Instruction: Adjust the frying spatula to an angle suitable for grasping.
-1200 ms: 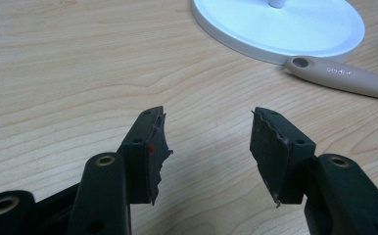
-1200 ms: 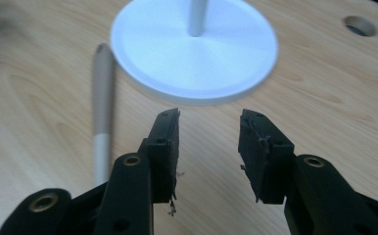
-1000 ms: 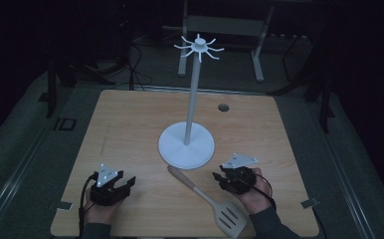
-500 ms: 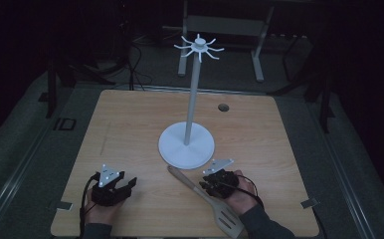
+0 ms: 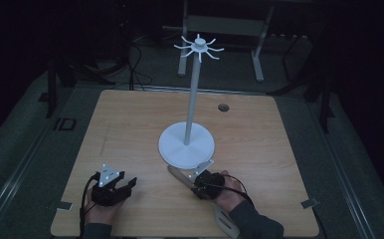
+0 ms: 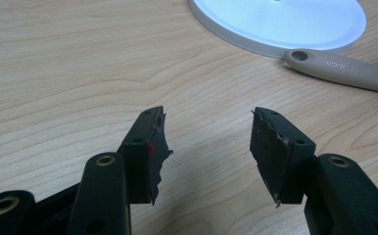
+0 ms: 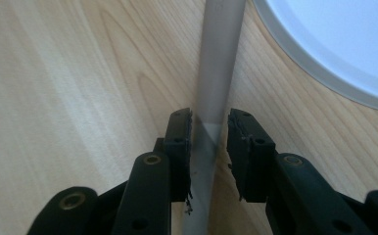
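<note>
From above, a wooden table (image 5: 130,129) carries a white stand (image 5: 186,146) with a round base, a tall pole and a ring of hooks at the top. A beige spatula (image 5: 225,221) lies just in front of the base, handle end touching or nearly touching its rim, blade toward the near edge. The right gripper (image 5: 203,180) sits over the handle, held by a hand in a dark sleeve; the left gripper (image 5: 114,185) rests well apart at the near left, on bare wood. In the left gripper view, the left gripper (image 6: 206,142) has its jaws spread wide with nothing but wood grain between them; the spatula handle (image 6: 341,70), with its hanging hole, lies farther off at the upper right, just beside the edge of the white base (image 6: 275,24). In the right gripper view, the right gripper (image 7: 209,142) straddles the handle (image 7: 219,63), which runs straight up between the two jaws. The left jaw looks to be against it; a narrow gap shows at the right one, so the jaws are nearly closed but I cannot tell whether they grip it. The base (image 7: 339,44) curves past at the upper right, near the handle.
</note>
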A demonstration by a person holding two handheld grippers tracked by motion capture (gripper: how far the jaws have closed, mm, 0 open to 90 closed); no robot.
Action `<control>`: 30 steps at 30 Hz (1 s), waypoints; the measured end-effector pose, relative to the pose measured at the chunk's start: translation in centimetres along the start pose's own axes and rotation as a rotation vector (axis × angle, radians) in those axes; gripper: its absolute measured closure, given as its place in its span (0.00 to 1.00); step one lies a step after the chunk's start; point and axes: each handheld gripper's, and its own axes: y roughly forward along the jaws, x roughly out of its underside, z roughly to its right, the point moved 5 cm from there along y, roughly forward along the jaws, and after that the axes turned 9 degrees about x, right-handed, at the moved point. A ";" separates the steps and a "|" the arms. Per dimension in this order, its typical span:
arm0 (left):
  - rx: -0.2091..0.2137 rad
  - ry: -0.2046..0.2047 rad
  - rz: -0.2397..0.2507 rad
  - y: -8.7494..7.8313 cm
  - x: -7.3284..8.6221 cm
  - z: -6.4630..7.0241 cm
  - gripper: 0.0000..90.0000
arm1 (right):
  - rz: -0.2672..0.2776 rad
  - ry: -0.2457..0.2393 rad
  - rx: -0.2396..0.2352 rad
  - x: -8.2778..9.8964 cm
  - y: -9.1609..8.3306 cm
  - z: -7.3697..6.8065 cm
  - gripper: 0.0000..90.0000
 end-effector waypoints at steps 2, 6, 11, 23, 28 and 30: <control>-0.001 0.001 0.000 0.0 0.0 0.0 0.53 | -0.013 0.003 -0.008 -0.1 0.4 0.1 0.79; 0.000 -0.002 -0.003 0.1 0.0 0.0 0.53 | -0.029 0.004 -0.028 -0.2 0.9 0.1 0.80; 0.000 -0.002 -0.001 0.0 0.0 0.0 0.53 | -0.030 0.002 -0.022 -0.2 0.8 0.1 0.83; -0.001 -0.005 -0.013 0.2 0.1 0.0 0.53 | -0.011 0.124 0.040 0.9 -0.1 4.5 0.83; -0.002 -0.007 -0.012 0.2 0.1 -0.1 0.53 | -0.036 0.120 0.056 0.8 0.5 4.9 0.82; -0.002 -0.007 -0.012 0.2 0.0 -0.1 0.53 | -0.040 0.121 0.064 0.7 0.6 4.9 0.81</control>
